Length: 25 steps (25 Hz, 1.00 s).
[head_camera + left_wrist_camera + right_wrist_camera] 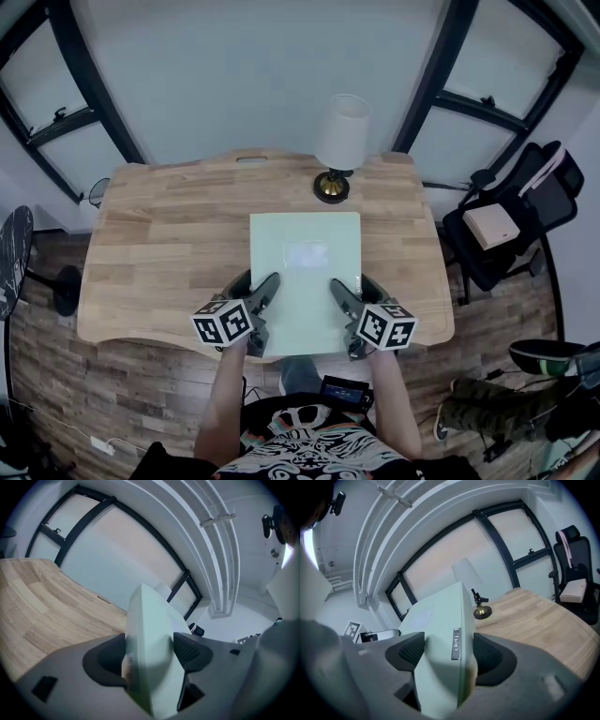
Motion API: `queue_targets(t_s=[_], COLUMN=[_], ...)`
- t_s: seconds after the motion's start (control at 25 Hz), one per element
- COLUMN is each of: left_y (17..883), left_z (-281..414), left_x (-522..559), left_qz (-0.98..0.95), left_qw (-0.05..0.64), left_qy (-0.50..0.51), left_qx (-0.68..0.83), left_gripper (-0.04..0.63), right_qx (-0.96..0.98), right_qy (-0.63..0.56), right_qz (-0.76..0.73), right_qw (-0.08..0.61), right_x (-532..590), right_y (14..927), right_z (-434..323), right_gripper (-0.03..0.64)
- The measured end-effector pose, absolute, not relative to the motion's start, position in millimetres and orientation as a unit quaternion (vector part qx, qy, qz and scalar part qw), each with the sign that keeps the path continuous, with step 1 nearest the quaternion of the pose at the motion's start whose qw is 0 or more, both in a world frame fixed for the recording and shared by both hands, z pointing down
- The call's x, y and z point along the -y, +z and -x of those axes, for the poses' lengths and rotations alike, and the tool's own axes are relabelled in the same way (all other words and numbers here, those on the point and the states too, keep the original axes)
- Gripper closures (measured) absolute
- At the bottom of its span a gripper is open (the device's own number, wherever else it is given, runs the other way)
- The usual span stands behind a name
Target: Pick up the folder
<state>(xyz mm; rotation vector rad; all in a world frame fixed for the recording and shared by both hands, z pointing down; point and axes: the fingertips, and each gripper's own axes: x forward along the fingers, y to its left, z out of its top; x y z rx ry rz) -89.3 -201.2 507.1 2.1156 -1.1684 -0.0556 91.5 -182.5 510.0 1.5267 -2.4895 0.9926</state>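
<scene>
Clamping the pale green folder [305, 267] at lower centre of the head view, the left hand-held gripper [254, 286] is pinching its left edge and the right hand-held gripper [355, 289] its right edge, over the wooden surface [169, 244]; beyond, a white lamp [339, 141] is standing.

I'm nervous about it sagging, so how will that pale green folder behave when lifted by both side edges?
The folder is probably stiff: it spans flat between the left gripper and right gripper. Its smooth cover may slide in the fingers. It looks thick, so perhaps not feather-light.
</scene>
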Motion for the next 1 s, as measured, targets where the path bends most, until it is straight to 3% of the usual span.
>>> queue_targets(t_s=[1.0], left_y=[505.1], left_z=[82.5], left_x=[202.6], left_qz=[-0.822], left_qw=[0.350], left_qy=[-0.017], left_qx=[0.448], left_gripper=[0.287], right_qx=[0.800], right_qy=[0.330], right_qz=[-0.500], right_qw=[0.025], right_x=[178.6], right_y=[511.8], right_z=[-98.5], right_gripper=[0.299])
